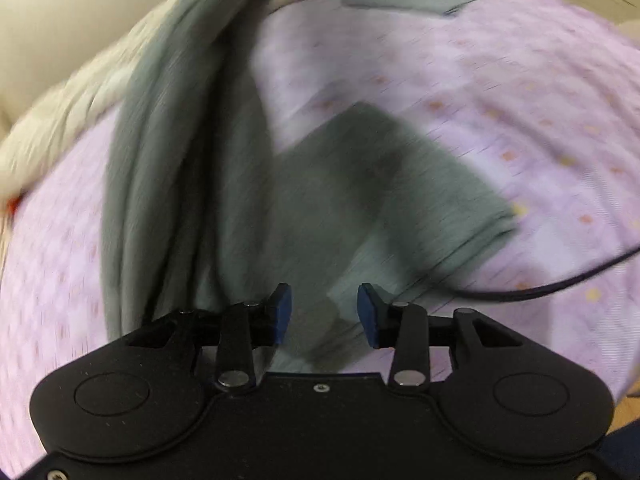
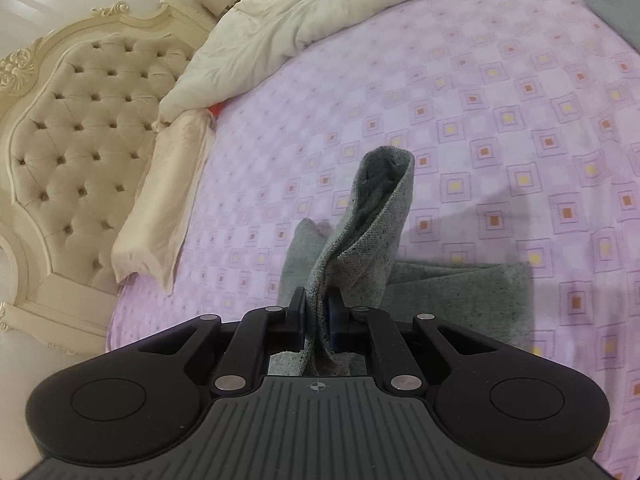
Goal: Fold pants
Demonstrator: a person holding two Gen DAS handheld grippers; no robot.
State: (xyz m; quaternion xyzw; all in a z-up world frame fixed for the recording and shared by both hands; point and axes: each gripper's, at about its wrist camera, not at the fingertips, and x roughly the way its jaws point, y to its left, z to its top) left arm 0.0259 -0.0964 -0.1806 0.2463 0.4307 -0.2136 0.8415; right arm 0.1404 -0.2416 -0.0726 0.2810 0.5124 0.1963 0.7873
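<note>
Right gripper (image 2: 316,316) clenched on grey pants (image 2: 360,232); left gripper (image 1: 324,314) half-open, holding nothing.

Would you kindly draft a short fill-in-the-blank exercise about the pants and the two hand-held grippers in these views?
1. The right hand-held gripper is shut on the grey ____.
2. The left hand-held gripper is ____, with nothing pinched between its blue pads.
3. The bedsheet under the pants is mostly ____ in colour.
4. A cream ____ lies bunched near the headboard.

Missing words: pants; open; pink; duvet
</note>
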